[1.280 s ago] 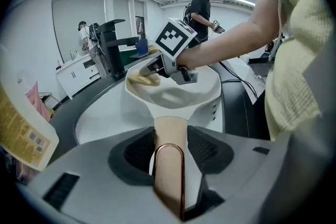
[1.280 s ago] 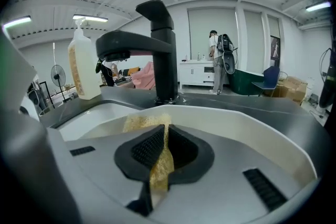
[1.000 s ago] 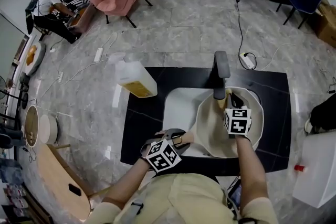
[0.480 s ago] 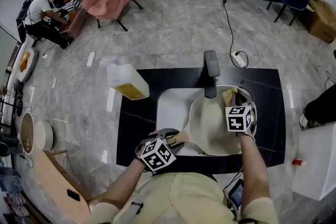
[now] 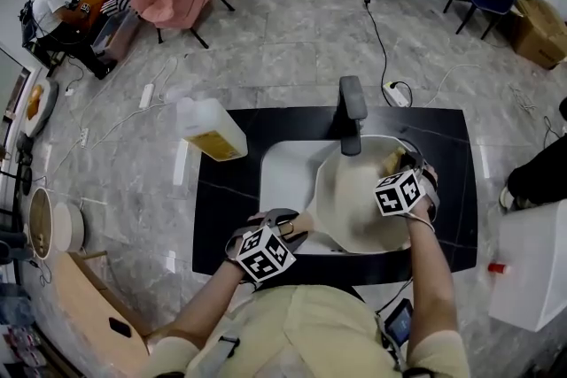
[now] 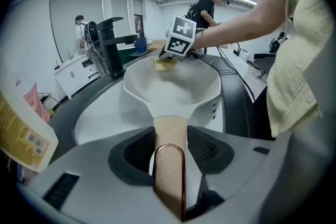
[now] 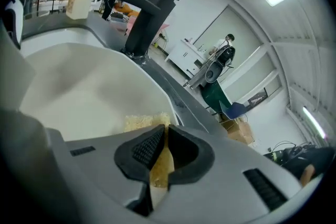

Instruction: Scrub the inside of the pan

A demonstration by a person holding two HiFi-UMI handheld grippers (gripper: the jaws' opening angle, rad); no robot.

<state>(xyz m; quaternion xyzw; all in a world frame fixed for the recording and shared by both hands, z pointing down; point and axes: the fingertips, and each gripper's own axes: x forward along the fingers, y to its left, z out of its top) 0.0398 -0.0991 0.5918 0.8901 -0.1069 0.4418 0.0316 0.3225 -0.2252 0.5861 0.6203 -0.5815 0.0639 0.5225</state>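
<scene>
Just one pan (image 5: 354, 201); one sponge (image 7: 140, 122); left gripper (image 6: 170, 150), right gripper (image 7: 160, 152).

The pan (image 5: 354, 199) is smooth and matt inside; its handle (image 6: 170, 136) looks wooden with a coppery metal loop. The sponge (image 7: 143, 122) is coarse, porous. The faucet (image 5: 352, 104) is matt, the countertop (image 5: 275, 127) glossy.

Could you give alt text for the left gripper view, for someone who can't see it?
The left gripper clamps the tan handle of a cream pan over a sink. At the pan's far side, the right gripper holds a yellow sponge inside it.
</scene>
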